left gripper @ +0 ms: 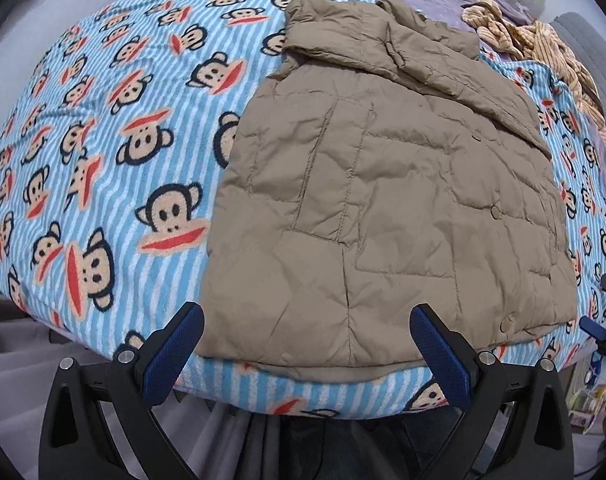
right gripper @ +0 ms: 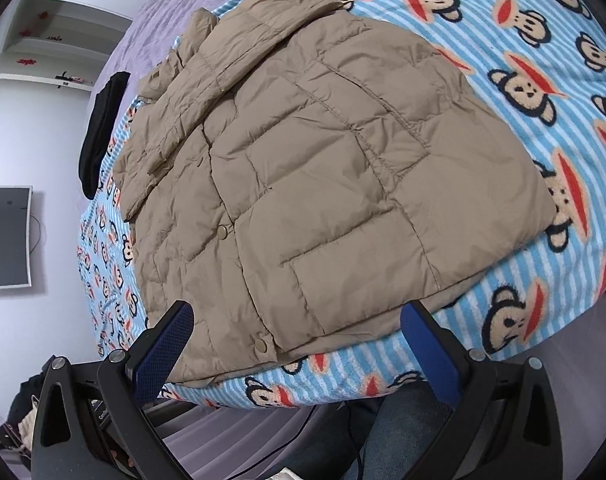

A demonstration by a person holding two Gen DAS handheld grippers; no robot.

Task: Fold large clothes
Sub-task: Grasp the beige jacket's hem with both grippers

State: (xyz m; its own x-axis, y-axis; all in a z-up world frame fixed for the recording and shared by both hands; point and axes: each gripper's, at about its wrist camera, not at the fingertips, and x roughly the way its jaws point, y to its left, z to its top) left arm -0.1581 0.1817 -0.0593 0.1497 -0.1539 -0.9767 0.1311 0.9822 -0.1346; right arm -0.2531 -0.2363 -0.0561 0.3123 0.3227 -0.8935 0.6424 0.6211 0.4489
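A tan quilted puffer jacket [left gripper: 383,200] lies folded flat on a blue-and-white striped fleece blanket with monkey faces [left gripper: 103,140], covering a bed. The left gripper [left gripper: 307,328] and right gripper [right gripper: 297,324] hover at its near hem, jaws wide and holding nothing.

Right claw [left gripper: 601,320] mostly cut off.
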